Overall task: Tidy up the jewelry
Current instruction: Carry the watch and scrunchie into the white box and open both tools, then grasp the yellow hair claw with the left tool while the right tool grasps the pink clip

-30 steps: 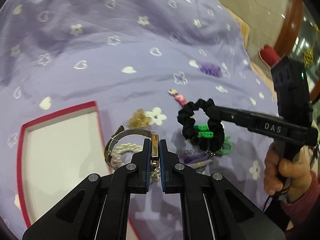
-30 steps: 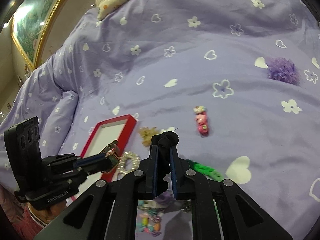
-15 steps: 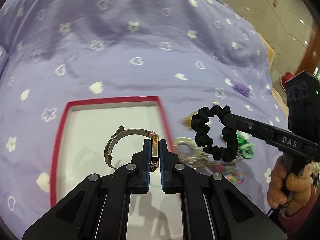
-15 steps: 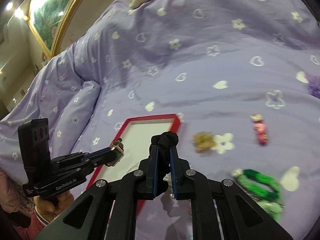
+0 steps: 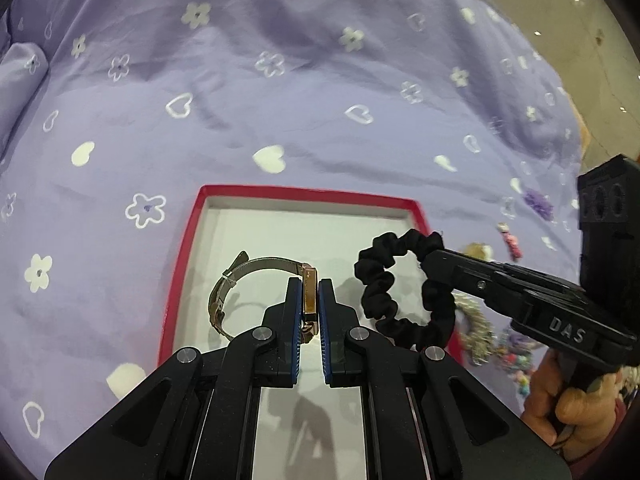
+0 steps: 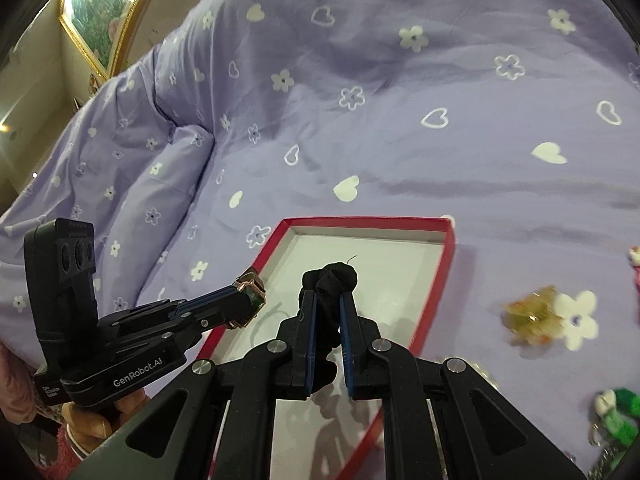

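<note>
The left gripper [image 5: 309, 312] jaws pinch the watch [image 5: 256, 285] by its case, band looping leftward; the right gripper [image 6: 327, 320] clamps a black scrunchie [image 5: 400, 288]. Both hang directly over the red tray [image 5: 304, 194] (straight down suffices).

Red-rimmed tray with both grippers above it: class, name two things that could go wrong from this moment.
1. The left gripper pinches the watch only by its case edge; it might twist or slip out.
2. The right gripper holds the black scrunchie close beside the watch over the tray; lowering both together, they could tangle or collide.
</note>
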Available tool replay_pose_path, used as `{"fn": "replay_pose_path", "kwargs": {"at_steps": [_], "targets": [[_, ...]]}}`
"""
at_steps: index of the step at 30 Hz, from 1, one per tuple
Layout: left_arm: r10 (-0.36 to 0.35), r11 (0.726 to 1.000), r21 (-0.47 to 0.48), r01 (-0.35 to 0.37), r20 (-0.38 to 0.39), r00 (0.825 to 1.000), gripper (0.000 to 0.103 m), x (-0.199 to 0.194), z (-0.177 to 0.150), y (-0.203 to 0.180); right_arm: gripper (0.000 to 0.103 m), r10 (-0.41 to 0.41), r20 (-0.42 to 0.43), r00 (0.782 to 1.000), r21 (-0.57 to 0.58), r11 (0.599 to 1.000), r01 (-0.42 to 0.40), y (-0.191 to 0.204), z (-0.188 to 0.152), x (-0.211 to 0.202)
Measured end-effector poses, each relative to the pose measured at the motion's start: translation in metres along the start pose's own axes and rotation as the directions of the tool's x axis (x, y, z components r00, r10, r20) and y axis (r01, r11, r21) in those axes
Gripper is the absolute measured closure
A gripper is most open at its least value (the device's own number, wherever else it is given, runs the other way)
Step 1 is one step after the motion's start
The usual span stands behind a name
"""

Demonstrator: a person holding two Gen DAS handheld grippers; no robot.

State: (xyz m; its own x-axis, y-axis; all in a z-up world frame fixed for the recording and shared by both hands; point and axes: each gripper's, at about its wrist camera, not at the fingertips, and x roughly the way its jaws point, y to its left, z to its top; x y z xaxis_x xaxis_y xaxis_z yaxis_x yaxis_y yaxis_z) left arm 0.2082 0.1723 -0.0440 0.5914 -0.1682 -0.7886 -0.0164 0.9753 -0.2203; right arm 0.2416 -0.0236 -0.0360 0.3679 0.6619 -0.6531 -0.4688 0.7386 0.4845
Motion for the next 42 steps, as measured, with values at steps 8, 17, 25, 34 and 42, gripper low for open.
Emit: {"fn": "replay_pose_path", "kwargs": {"at_steps": [8, 17, 25, 34, 42], "targets": [[0.033, 0.999, -0.002, -0.033, -0.073, 0.997, 0.096, 0.034, -0.003, 0.006, 0.092, -0.081, -0.078, 0.994, -0.059, 0.995, 0.076, 0.0, 0.005, 0.038], [0.042, 0.999, -0.028, -0.045, -0.104, 0.994, 0.093, 0.046, -0.006, 0.014, 0.087, -0.134, -0.142, 0.981, -0.081, 0.989, 0.124, -0.006, 0.003, 0.054], [0.086, 0.996, -0.012, -0.087, -0.073, 0.994, 0.075, 0.035, -0.008, 0.012, 0.074, -0.109, -0.129, 0.986, -0.067, 0.993, 0.101, -0.005, 0.006, 0.046], [0.092, 0.996, -0.021, -0.092, 0.017, 0.996, 0.042, -0.005, -0.006, -0.001, 0.06, -0.079, -0.042, 0.996, -0.02, 0.997, 0.078, -0.01, 0.006, -0.003], [0.057, 0.998, -0.012, -0.057, 0.047, 0.997, 0.024, -0.024, -0.01, -0.034, 0.059, -0.141, 0.048, 0.989, 0.043, 0.989, 0.139, -0.04, -0.006, -0.07]]}}
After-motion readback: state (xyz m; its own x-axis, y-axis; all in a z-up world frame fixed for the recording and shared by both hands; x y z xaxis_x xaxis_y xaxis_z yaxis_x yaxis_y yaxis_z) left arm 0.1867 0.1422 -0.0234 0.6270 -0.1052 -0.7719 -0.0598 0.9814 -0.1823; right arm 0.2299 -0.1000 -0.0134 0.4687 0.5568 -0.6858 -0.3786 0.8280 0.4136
